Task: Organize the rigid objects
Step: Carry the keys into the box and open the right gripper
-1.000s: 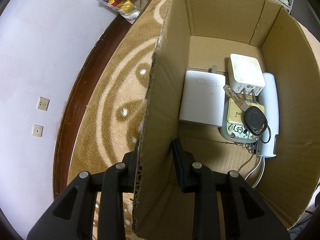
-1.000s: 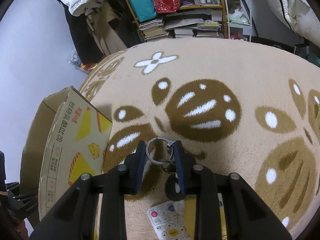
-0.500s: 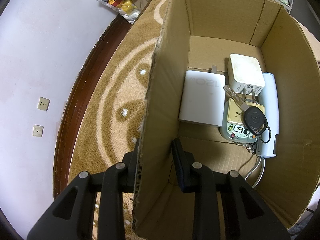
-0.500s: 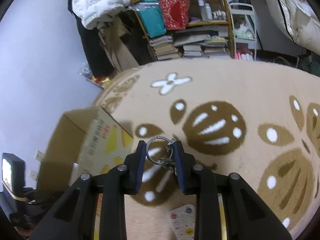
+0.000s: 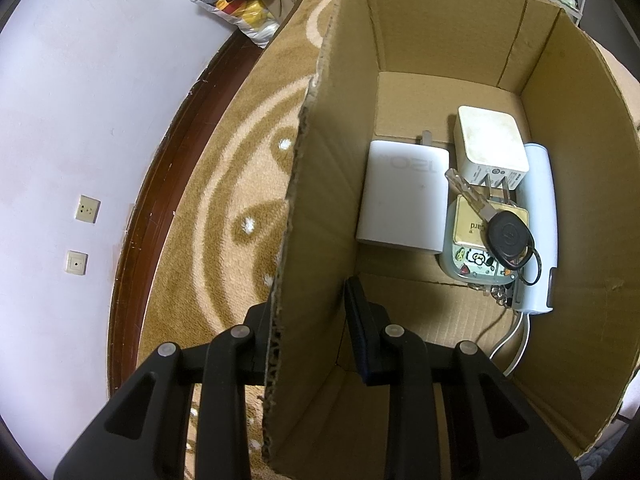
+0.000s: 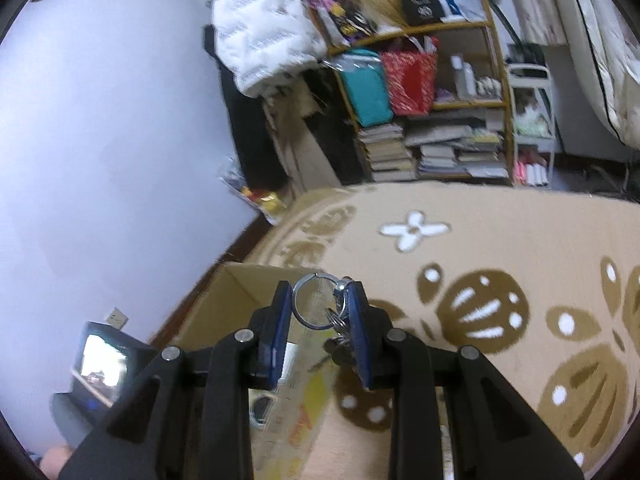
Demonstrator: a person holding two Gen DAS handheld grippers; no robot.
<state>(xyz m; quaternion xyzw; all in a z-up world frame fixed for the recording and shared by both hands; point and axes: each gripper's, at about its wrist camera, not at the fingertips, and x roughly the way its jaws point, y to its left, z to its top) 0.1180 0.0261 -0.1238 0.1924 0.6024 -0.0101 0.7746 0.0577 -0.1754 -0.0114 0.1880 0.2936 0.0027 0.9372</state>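
Our right hand-held gripper (image 6: 320, 312) squeezes the key ring (image 6: 316, 300), up over the box (image 6: 236, 288). It could slip and fall outside. Our left hand-held gripper (image 5: 308, 328) pinches the box wall (image 5: 316, 240).

Beige rug (image 6: 500, 248) w/ brown flower pattern covers the floor. Cardboard box (image 5: 420, 40) sits on it near the wall. Plastic bag (image 5: 236, 4) lies at rug's edge.
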